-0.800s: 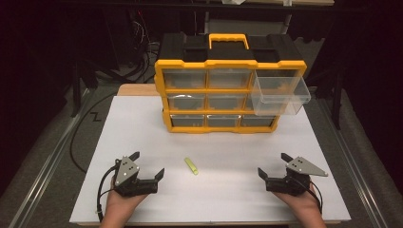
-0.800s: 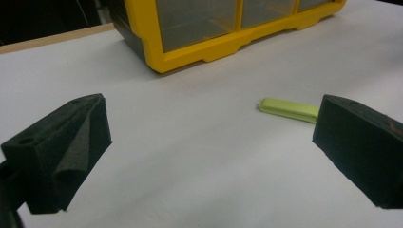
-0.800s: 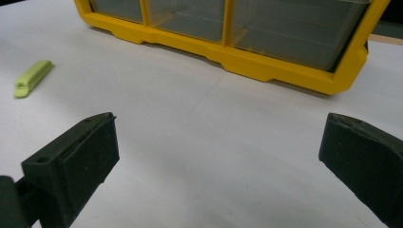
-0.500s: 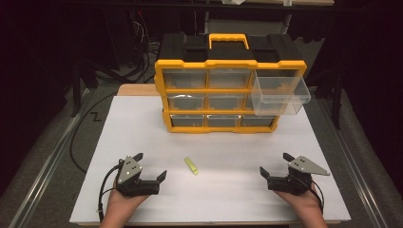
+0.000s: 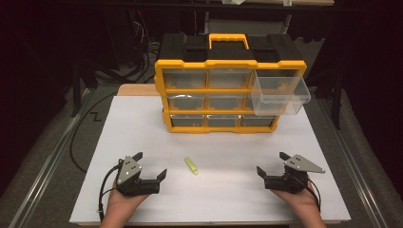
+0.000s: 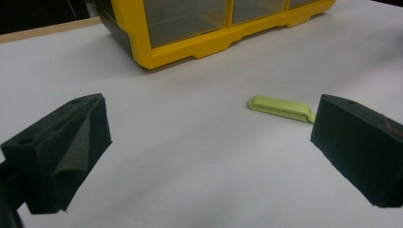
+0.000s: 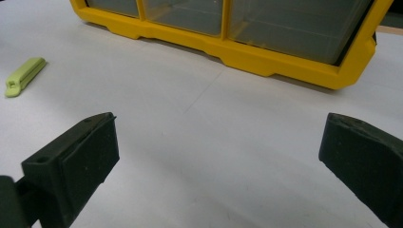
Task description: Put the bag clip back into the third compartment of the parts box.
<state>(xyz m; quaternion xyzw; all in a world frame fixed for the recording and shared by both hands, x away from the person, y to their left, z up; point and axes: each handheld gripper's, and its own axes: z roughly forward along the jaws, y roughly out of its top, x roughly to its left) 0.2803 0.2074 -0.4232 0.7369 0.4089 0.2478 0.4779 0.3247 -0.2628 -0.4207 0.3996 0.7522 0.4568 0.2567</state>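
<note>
One green clip seen flat on white counter, between both grippers, nearer left one, touched by neither. Two grippers held low near front edge: left gripper spread wide, nothing held; right gripper spread wide, nothing held. One yellow-black organizer stood at counter's far side, well apart from clip. Nine drawers counted, in three rows of three. One clear drawer at upper right pulled out; other eight seen pushed in.
</note>
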